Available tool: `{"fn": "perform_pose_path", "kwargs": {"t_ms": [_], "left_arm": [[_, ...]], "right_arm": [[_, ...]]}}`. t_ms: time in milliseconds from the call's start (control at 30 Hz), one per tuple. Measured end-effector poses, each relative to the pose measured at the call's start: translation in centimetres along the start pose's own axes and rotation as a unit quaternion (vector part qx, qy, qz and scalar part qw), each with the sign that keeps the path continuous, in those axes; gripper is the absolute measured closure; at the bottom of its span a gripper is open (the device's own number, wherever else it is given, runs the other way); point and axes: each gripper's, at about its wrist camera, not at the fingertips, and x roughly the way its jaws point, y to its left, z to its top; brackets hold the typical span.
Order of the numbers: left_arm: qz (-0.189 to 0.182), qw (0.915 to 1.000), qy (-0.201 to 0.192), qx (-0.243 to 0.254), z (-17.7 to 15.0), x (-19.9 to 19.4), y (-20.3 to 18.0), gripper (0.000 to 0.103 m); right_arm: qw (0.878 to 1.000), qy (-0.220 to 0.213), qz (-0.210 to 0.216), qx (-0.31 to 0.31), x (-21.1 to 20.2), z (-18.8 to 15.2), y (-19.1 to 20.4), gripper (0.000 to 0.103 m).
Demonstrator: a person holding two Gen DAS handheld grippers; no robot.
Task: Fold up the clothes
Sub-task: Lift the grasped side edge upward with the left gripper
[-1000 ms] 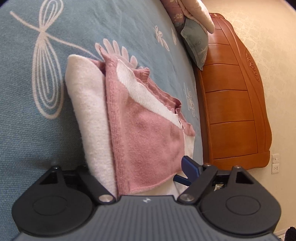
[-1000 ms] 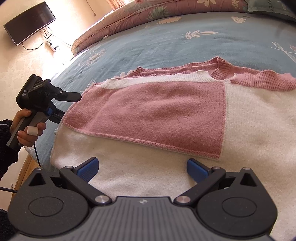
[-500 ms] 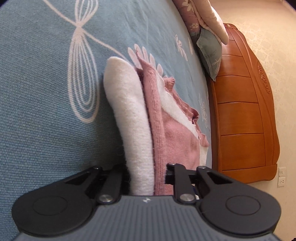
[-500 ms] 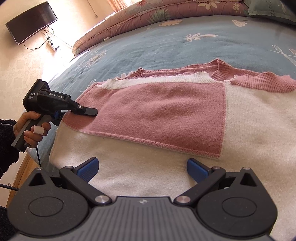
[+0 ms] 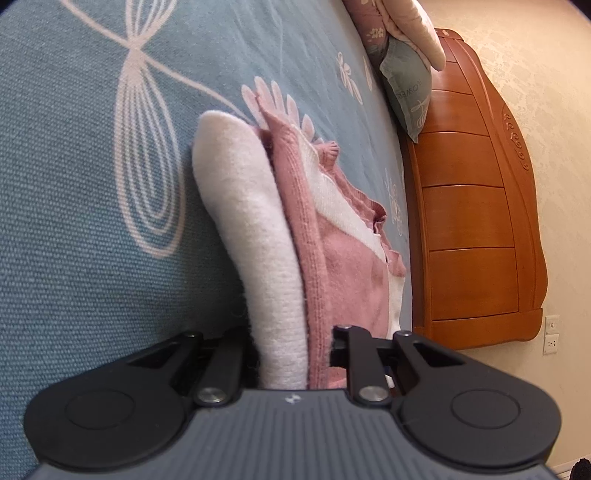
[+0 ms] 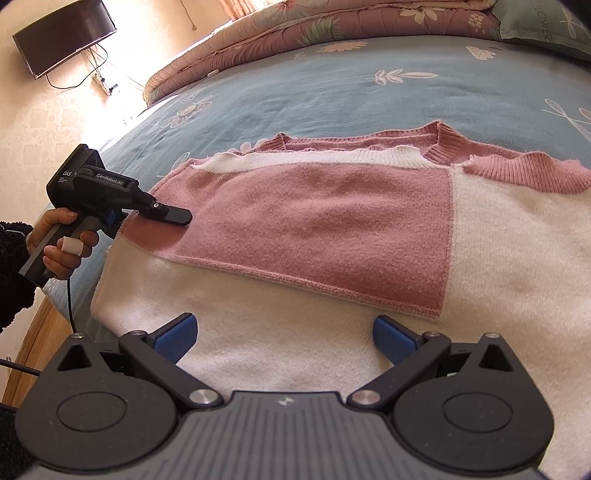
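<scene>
A pink and white knitted sweater [image 6: 332, 229] lies partly folded on the blue bedspread [image 6: 332, 88]. In the left wrist view my left gripper [image 5: 295, 354] is shut on the sweater's left edge [image 5: 288, 295], white and pink layers pinched between its jaws. From the right wrist view the left gripper [image 6: 173, 216] shows at the sweater's left side, held by a hand [image 6: 62, 240]. My right gripper [image 6: 286, 338] hovers open over the white front part of the sweater, its blue pads [image 6: 177, 334] wide apart with nothing between them.
A wooden headboard [image 5: 472, 221] and pillows [image 5: 406, 81] stand at the bed's end. A rolled floral quilt [image 6: 332, 33] lies along the far side of the bed. A wall television [image 6: 62, 35] hangs beyond. The bed's wooden frame edge [image 6: 33, 343] runs lower left.
My left gripper moved in onto the sweater's left edge and closed on it; a second ago its jaws stood open beside the cloth. The right gripper has kept still.
</scene>
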Motion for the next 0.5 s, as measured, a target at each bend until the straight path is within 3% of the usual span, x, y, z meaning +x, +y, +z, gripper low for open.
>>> {"fn": "perform_pose_path", "kwargs": {"t_ms": [233, 500], "left_arm": [[0.001, 1.0, -0.008, 0.004, -0.2, -0.2, -0.2, 0.083], [-0.011, 0.9996, 0.018, 0.017, 0.9, 0.1, 0.1, 0.082]], "right_arm": [[1.0, 0.004, -0.008, -0.008, 0.1, 0.0, 0.3, 0.0], [1.0, 0.007, -0.014, -0.011, 0.3, 0.2, 0.5, 0.0]]}}
